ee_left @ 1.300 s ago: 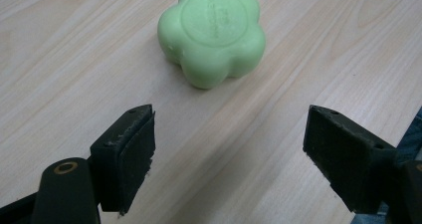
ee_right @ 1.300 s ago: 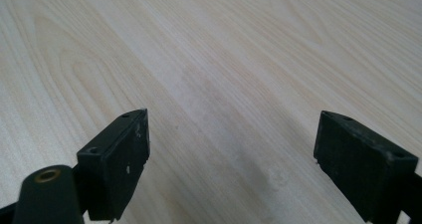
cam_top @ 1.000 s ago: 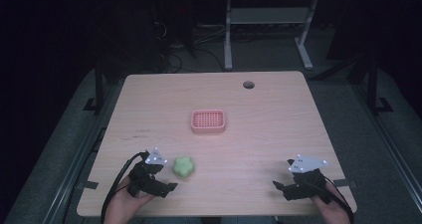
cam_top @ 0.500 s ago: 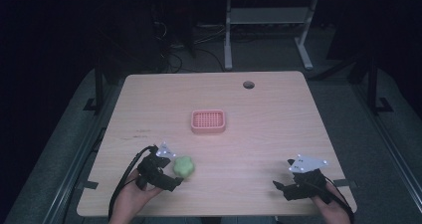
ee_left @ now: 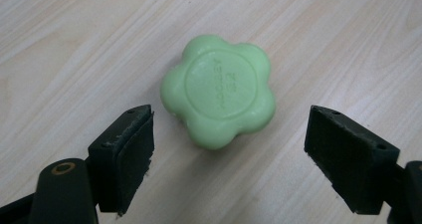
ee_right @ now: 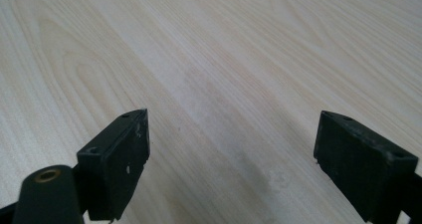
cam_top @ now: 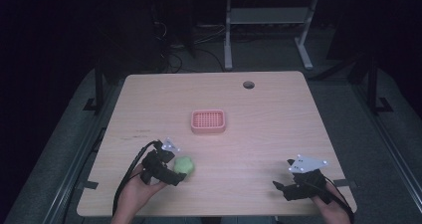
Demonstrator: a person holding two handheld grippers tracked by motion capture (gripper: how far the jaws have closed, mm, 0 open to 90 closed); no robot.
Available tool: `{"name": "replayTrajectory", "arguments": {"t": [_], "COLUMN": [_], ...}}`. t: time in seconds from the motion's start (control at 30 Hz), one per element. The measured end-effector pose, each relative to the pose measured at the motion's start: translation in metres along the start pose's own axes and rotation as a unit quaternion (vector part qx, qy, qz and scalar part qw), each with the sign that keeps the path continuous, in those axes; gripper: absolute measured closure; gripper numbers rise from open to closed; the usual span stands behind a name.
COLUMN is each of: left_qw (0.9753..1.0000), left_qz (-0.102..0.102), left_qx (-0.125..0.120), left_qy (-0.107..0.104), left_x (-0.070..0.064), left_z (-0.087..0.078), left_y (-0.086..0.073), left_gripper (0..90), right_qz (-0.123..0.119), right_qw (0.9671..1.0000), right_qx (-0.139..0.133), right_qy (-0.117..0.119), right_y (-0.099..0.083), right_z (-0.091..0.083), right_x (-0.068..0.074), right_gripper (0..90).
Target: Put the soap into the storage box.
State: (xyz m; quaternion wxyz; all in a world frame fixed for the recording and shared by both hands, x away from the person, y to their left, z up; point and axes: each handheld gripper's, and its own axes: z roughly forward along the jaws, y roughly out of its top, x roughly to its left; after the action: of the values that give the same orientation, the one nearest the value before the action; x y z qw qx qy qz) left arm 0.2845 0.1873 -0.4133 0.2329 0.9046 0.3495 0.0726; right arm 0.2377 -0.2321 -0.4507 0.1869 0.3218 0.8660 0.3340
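Green flower-shaped soap (ee_left: 218, 90): flat on the tabletop (cam_top: 278, 119), nearer the person than the pink soap dish (cam_top: 208, 121). Left tongs (ee_left: 229, 152): spread wide, straddling the soap, not touching. Right tongs (ee_right: 231, 159): spread wide, well right of the soap, over bare wood.

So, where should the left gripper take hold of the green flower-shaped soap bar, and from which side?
Grip the green flower-shaped soap bar across its rounded lobed edge, coming from above and slightly behind, as the left gripper is aimed. The bar lies flat on the wooden table, so only its sides offer faces. The jaws stand open, wider than the bar, not touching it.
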Motion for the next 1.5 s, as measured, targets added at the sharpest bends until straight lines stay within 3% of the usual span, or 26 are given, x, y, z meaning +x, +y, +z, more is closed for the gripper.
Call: {"name": "replayTrajectory", "arguments": {"t": [0.27, 0.43, 0.83, 1.5], "left_qw": [0.9999, 0.9999, 0.9993, 0.9974], "left_qz": [0.001, -0.009, 0.0, -0.005], "left_qx": [0.01, 0.014, 0.036, 0.071], "left_qy": [0.001, -0.001, 0.0, 0.009], "left_x": [0.001, 0.002, 0.002, 0.004], "left_z": [0.004, 0.006, 0.016, 0.034], "left_y": [0.006, 0.009, 0.016, 0.025], "left_gripper": [19.6, 19.6, 18.8, 19.3], "right_qz": [-0.002, -0.002, -0.003, -0.003], "right_qw": [1.0, 1.0, 1.0, 1.0], "right_qx": [0.0, 0.001, 0.0, -0.001], "right_qy": [0.0, 0.001, 0.001, 0.001], "right_y": [0.0, 0.0, 0.001, 0.001], "right_z": [0.0, 0.0, 0.0, 0.0], "right_x": [0.001, 0.001, 0.001, 0.002], "right_gripper": [13.8, 13.8, 13.8, 13.8]}}
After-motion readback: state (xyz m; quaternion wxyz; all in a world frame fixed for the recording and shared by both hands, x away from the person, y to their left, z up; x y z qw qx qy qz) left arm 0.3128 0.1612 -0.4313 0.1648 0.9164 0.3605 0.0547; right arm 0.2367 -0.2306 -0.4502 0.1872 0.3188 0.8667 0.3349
